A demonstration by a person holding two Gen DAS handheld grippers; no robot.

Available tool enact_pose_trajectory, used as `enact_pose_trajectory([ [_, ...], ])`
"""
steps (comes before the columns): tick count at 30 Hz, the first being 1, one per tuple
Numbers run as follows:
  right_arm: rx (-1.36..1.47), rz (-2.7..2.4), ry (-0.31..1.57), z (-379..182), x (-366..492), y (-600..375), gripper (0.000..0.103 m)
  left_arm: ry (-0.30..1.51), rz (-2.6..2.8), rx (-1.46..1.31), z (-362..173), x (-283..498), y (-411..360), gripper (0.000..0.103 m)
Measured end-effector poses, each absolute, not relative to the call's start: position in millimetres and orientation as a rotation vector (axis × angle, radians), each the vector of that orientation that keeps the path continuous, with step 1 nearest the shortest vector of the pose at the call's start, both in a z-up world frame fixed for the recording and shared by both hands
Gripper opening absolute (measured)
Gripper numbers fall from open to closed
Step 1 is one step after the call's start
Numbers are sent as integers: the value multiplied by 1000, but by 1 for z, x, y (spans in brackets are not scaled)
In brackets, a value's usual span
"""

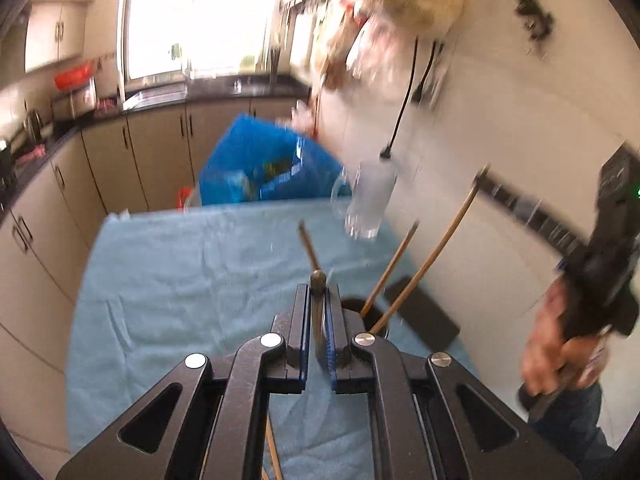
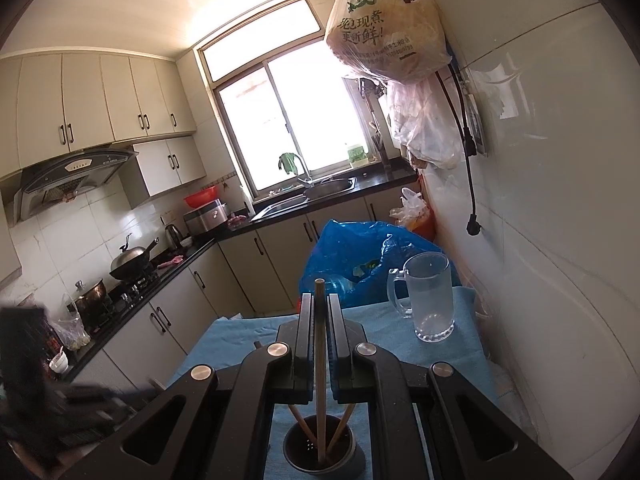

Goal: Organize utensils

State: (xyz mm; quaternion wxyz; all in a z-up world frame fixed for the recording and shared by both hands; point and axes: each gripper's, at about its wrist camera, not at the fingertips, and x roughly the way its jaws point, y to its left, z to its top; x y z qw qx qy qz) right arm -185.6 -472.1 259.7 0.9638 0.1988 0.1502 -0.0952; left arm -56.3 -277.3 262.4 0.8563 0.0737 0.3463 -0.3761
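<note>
My left gripper (image 1: 318, 286) is shut on a dark-tipped wooden utensil (image 1: 317, 280) whose handle sticks up beyond the pads; it hangs above the blue cloth, left of the dark utensil cup (image 1: 356, 308). Two wooden chopsticks (image 1: 424, 268) lean out of that cup. My right gripper (image 2: 319, 298) is shut on a wooden chopstick (image 2: 320, 360) held upright, its lower end inside the dark cup (image 2: 319, 450), where other sticks (image 2: 340, 428) lean. The right gripper and the hand holding it also show in the left wrist view (image 1: 600, 264).
A blue cloth (image 1: 180, 280) covers the table. A clear glass mug (image 2: 430, 296) stands at the back right, a blue plastic bag (image 2: 352, 256) behind it. A black flat object (image 1: 424, 316) lies right of the cup. The wall with hanging bags and cables is close on the right.
</note>
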Motion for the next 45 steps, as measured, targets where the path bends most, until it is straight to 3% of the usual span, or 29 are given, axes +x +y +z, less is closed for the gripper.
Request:
enact_pose_trajectory([
  [8,396,-201,312,260,-183,-475,6,610,-791,176,320,-52,-303,6],
  [17,415,-192,321,253,-184,-480,6,755,-802,129,273,-18,-296,5],
  [25,419,-193,329,250,-179,-482,6,739,-805,122,281,-17,-292,1],
  [26,421,-190,331,249,-178,-482,6,754,-803,118,279,-15,-292,5],
  [27,421,-189,333,248,-178,-482,6,784,-801,112,275,-11,-291,20],
  [29,421,-186,341,245,-176,-481,6,847,-783,79,258,6,-289,40],
  [33,417,-181,350,240,-174,-480,6,990,-731,68,213,49,-294,40],
  [41,420,-176,384,227,-162,-486,6,1320,-524,0,68,159,-325,37],
  [45,418,-178,408,219,-155,-491,6,1363,-471,17,35,182,-347,36],
])
